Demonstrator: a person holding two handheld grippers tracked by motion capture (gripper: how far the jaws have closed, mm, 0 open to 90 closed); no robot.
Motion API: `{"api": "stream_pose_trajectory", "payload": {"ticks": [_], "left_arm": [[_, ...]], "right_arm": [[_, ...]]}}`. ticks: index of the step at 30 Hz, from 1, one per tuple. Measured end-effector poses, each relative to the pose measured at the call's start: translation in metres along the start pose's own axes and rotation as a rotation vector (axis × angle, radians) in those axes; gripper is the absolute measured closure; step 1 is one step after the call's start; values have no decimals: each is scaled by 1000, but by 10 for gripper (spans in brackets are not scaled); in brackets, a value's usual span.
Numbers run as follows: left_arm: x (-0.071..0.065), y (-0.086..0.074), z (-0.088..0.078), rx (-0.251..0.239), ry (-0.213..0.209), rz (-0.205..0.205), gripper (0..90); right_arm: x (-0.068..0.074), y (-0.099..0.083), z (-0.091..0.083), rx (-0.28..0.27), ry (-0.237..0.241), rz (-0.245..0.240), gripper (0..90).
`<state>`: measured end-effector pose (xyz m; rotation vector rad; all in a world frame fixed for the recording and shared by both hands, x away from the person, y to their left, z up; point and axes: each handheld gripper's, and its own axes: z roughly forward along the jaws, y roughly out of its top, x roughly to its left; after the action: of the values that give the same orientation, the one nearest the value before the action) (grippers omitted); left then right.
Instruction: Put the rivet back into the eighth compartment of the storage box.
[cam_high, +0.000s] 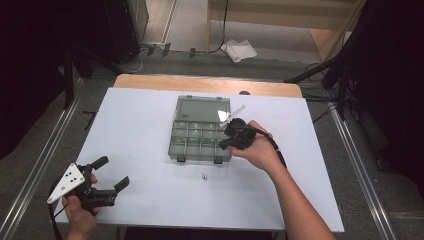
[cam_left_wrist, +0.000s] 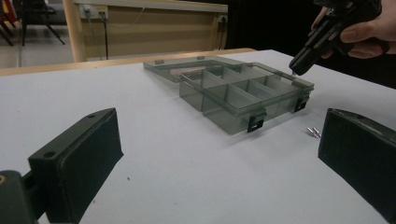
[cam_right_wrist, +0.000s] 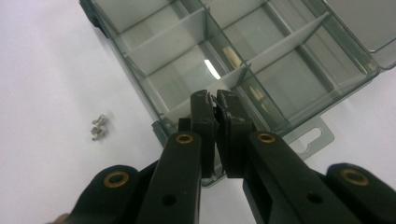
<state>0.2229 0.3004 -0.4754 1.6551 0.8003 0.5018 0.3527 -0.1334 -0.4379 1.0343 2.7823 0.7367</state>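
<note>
Two little screws (cam_right_wrist: 98, 127) are lying loose on the tabletop (cam_high: 140, 125) just in front of the open organizer box (cam_high: 201, 131), so sorting looks barely started. Its compartments seem pretty much empty. Right gripper (cam_right_wrist: 214, 99) hangs pinched shut over the box's near-right corner; whether it's pinching something, can't tell. Left gripper (cam_high: 111, 171) sits wide open, well off to the box's left.

Compartment box (cam_high: 201, 137) sits mid-surface (cam_high: 140, 125) with its lid (cam_high: 202, 108) laid open behind it, small screws (cam_high: 204, 176) on the surface just before its front edge, right tongs (cam_high: 223, 143) over its front right corner, left tongs (cam_high: 114, 172) well apart at front left.
</note>
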Motion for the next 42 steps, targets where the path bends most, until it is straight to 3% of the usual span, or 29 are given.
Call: {"api": "stream_pose_trajectory", "payload": {"ticks": [17, 23, 26, 30, 33, 42], "left_arm": [[1, 0, 0, 3, 1, -3, 0], [1, 0, 0, 1, 1, -4, 0], [0, 0, 0, 0, 2, -4, 0], [0, 0, 0, 4, 1, -3, 0], [0, 0, 0, 4, 1, -3, 0], [0, 0, 1, 6, 2, -1, 0]], "right_arm": [[0, -1, 12, 55, -33, -22, 850], [3, -2, 7, 1, -21, -77, 576], [4, -3, 2, -29, 8, -61, 406], [10, -4, 1, -16, 39, -69, 131], [18, -5, 0, 4, 54, -80, 0], [37, -8, -2, 20, 43, -123, 0]]}}
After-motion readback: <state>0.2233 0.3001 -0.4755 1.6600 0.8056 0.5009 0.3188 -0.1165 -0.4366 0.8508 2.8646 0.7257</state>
